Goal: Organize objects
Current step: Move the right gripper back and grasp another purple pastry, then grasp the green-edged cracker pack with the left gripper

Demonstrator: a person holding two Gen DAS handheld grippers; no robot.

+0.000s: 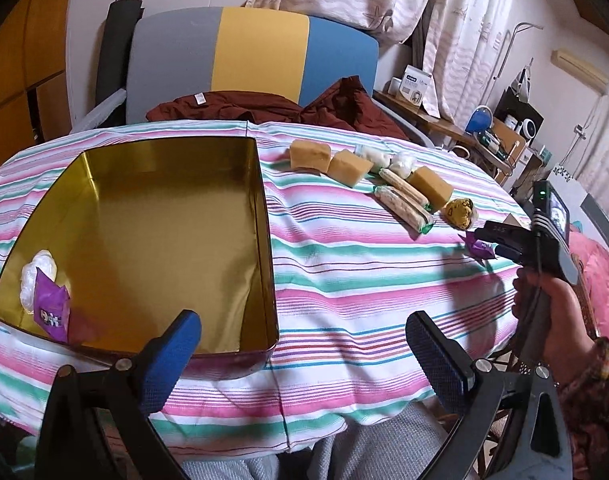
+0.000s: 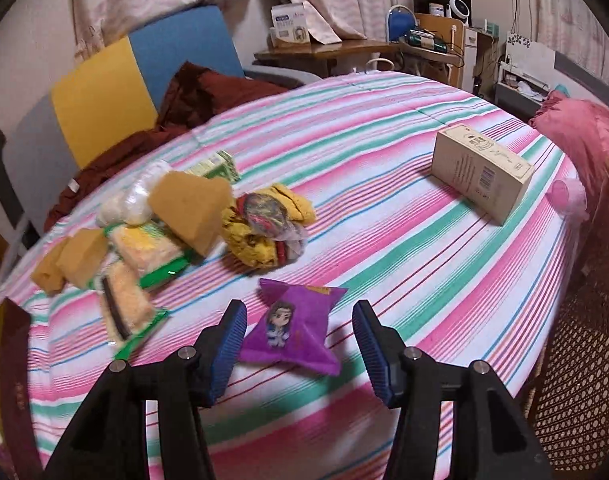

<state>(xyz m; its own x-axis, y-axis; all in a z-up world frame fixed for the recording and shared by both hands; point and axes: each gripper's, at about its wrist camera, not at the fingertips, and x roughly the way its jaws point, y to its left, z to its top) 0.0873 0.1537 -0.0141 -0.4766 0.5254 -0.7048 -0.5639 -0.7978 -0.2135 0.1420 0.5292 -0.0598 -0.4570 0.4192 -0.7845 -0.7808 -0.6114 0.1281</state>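
R gripper [image 2: 298, 344] apart round purple packet [image 2: 294, 332], flat, untouched, L gripper [image 1: 300, 354] wide, empty

Bare cloth [image 2: 384, 248] right of purple packet [image 2: 292, 332]; snack pile [image 2: 164, 224] crowds left.

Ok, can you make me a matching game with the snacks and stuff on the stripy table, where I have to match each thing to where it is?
Things:
1. gold rectangular metal tin
2. purple star-shaped snack packet with a cartoon figure
3. beige cardboard box
4. white puffy wrapped sweet

Places:
A. inside the tin, in a corner beside another purple packet
B. on the striped cloth between the open fingers of the right gripper
C. alone on the cloth, apart from the snack pile
D. on the cloth in front of the left gripper

Pairs: 1-D, 2-B, 3-C, 4-A
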